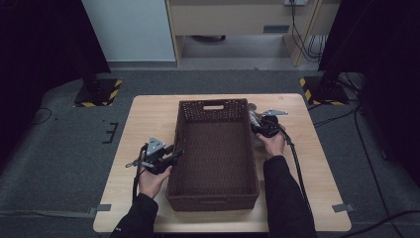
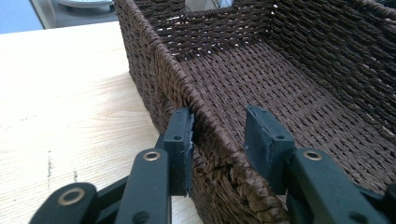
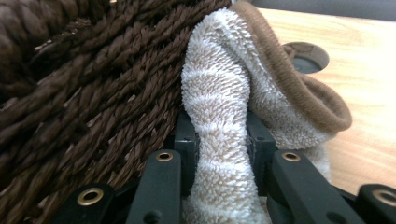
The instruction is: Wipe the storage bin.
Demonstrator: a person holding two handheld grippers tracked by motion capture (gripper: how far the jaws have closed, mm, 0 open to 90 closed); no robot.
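Observation:
A brown wicker basket (image 1: 214,113) stands empty in the middle of the wooden table (image 1: 148,116). My left gripper (image 1: 176,153) straddles its left wall (image 2: 154,60), one pad outside and one inside, and the braided rim fills the gap between the pads. On the basket's right side, near the far corner, my right gripper (image 1: 256,125) is shut on a fuzzy cream sock (image 3: 219,88) with a brown cuff. The sock stands up between the jaws and leans against the outside of the basket wall (image 3: 70,74).
A round grey cable hole (image 3: 306,55) sits in the tabletop just beyond the sock. Bare wood lies left of the basket (image 2: 60,93) and along the table's right side (image 1: 317,163). Dark stands with striped feet (image 1: 99,91) flank the table's far end.

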